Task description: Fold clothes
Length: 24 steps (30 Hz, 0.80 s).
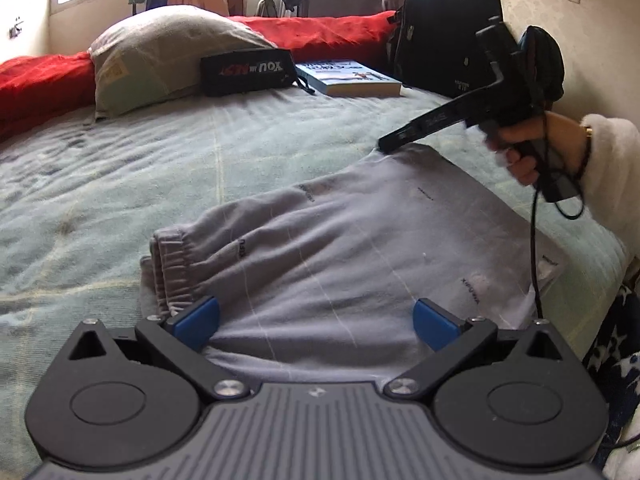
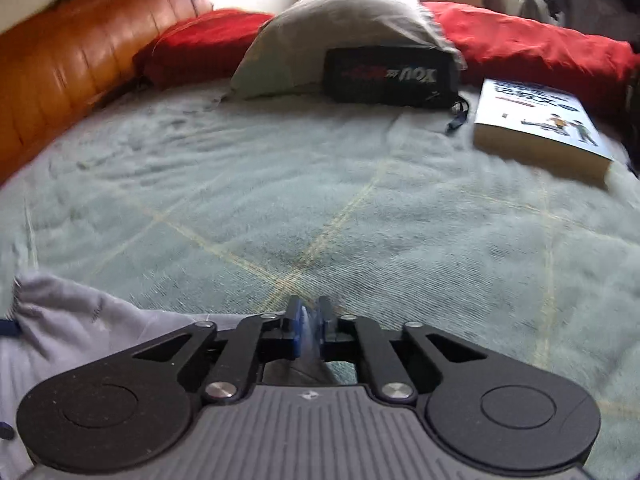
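Left claw (image 1: 316, 322) stands apart over the near edge of the grey trousers (image 1: 360, 240), ready to grip. The trousers lie part-folded on the bed (image 1: 200, 152). At their far corner, right claw (image 2: 310, 330) is clamped on the fabric, presumably to lift it for folding

A pale grey cotton garment (image 1: 360, 240) is marked with thin white crease-like lines and small dark lettering. The bed's pale green textured blanket (image 2: 280, 200) is crossed by faint yellow stripes. A beige and pale green pillow (image 1: 160, 52) is backed by a bright red quilt (image 1: 320, 32). A black pouch (image 2: 388, 76) is printed with white and red letters. A white and blue paperback book (image 2: 540, 124) is seen. Blue pads are carried on black fingers (image 1: 200, 316). A black backpack (image 1: 448, 20) and a white fluffy sleeve (image 1: 612, 176) are shown.
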### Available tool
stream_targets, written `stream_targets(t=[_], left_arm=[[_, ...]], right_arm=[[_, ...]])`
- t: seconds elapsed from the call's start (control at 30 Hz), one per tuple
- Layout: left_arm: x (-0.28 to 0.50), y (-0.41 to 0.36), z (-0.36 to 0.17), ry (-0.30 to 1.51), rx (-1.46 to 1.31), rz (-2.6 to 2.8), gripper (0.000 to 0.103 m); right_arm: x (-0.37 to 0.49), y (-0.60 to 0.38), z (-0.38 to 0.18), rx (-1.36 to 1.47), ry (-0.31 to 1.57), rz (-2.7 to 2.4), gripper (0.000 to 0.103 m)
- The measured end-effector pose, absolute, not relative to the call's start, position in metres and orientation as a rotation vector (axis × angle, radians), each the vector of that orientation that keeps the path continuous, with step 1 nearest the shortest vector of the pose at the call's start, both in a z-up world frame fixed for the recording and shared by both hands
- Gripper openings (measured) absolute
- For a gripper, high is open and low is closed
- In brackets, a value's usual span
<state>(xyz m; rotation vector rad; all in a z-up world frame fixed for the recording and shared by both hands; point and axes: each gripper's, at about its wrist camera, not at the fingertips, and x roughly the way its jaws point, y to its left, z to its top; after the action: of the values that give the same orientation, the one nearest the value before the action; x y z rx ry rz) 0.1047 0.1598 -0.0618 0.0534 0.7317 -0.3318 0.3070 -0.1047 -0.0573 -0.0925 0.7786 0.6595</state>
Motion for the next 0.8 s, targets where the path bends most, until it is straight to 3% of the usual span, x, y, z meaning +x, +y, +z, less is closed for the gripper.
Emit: stream_targets(t=[0.2, 0.5, 0.8], left_arm=[[0.094, 0.157, -0.047, 0.684, 0.070, -0.326, 0.102], [0.081, 0.140, -0.063, 0.739, 0.206, -0.263, 0.102], [0.091, 0.110, -0.030, 0.668, 0.151, -0.375, 0.102]], right_arm=[[0.234, -0.136, -0.017, -0.136, 0.675, 0.732, 0.045], [0.129, -0.140, -0.070, -0.296, 0.708, 0.713, 0.052], [0.100, -0.136, -0.057, -0.247, 0.630, 0.658, 0.057]])
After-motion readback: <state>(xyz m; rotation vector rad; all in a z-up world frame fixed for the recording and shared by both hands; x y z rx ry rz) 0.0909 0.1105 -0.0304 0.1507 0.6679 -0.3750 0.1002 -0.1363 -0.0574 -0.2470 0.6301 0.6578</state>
